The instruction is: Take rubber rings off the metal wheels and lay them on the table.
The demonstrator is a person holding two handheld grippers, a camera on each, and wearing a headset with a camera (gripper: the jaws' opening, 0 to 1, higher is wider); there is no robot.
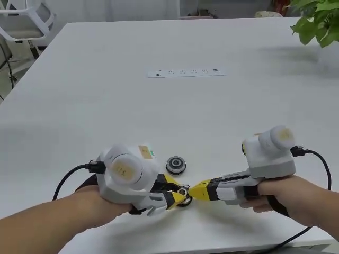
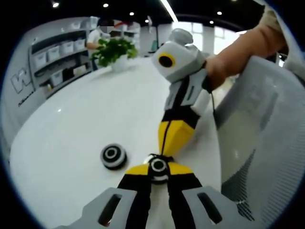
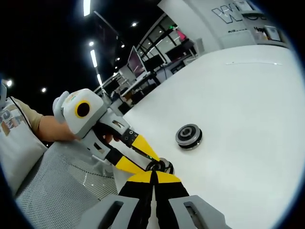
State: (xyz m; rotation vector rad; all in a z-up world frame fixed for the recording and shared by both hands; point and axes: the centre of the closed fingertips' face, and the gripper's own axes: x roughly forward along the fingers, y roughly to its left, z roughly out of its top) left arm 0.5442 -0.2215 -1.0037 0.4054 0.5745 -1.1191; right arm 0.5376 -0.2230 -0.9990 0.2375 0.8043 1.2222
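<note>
Lower left of the head view: the left gripper (image 1: 178, 198) has its yellow jaws clamped on a small metal wheel (image 1: 183, 190) at low centre. Just above, a second wheel (image 1: 176, 164) lies flat on the white table (image 1: 222, 116), its dark rubber ring (image 1: 169, 165) on. From the lower right comes the right gripper (image 1: 195, 191), jaws pressed together at the held wheel's rim. Whether they nip anything, can't tell.

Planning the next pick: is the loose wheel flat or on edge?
Flat: the wheel lies on the table, round face up.
</note>
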